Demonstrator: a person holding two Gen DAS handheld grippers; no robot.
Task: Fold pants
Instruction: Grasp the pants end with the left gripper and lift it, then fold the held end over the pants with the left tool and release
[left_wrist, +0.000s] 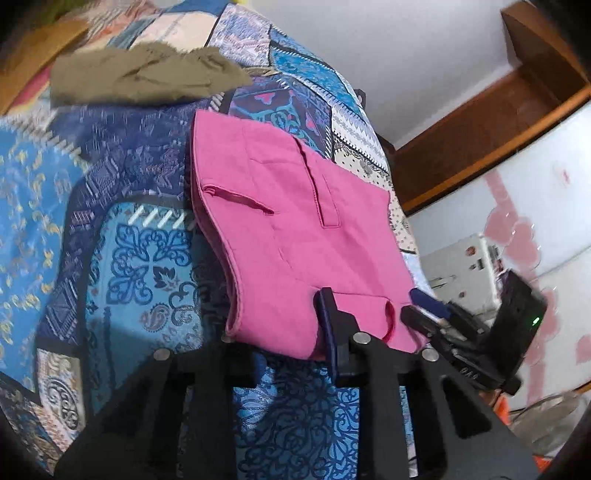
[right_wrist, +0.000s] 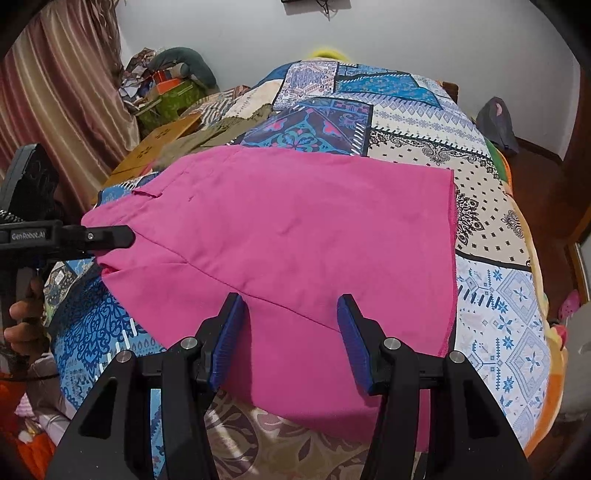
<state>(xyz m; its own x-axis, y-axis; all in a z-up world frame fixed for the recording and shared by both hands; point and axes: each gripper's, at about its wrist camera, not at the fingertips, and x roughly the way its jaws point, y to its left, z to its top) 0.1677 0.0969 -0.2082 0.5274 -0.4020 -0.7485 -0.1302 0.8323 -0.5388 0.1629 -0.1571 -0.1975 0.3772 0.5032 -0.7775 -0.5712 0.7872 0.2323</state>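
The pink pants (right_wrist: 295, 236) lie folded in a flat block on the patchwork bedspread (right_wrist: 491, 295). In the left wrist view the pants (left_wrist: 295, 221) show a pocket slit and a belt loop. My right gripper (right_wrist: 291, 332) is open, its blue-padded fingers (right_wrist: 352, 343) above the near edge of the pants, holding nothing. It also shows in the left wrist view (left_wrist: 421, 310) at the pants' right corner. My left gripper (right_wrist: 125, 236) reaches in from the left and touches the pants' left edge. In its own view only one finger (left_wrist: 328, 325) shows, over the pants' near edge.
An olive-brown garment (left_wrist: 144, 74) lies bunched further back on the bed. A cardboard box (right_wrist: 155, 147) and clutter sit at the back left by a curtain (right_wrist: 62, 96). A wooden door frame (left_wrist: 491, 122) and floor lie to the right of the bed.
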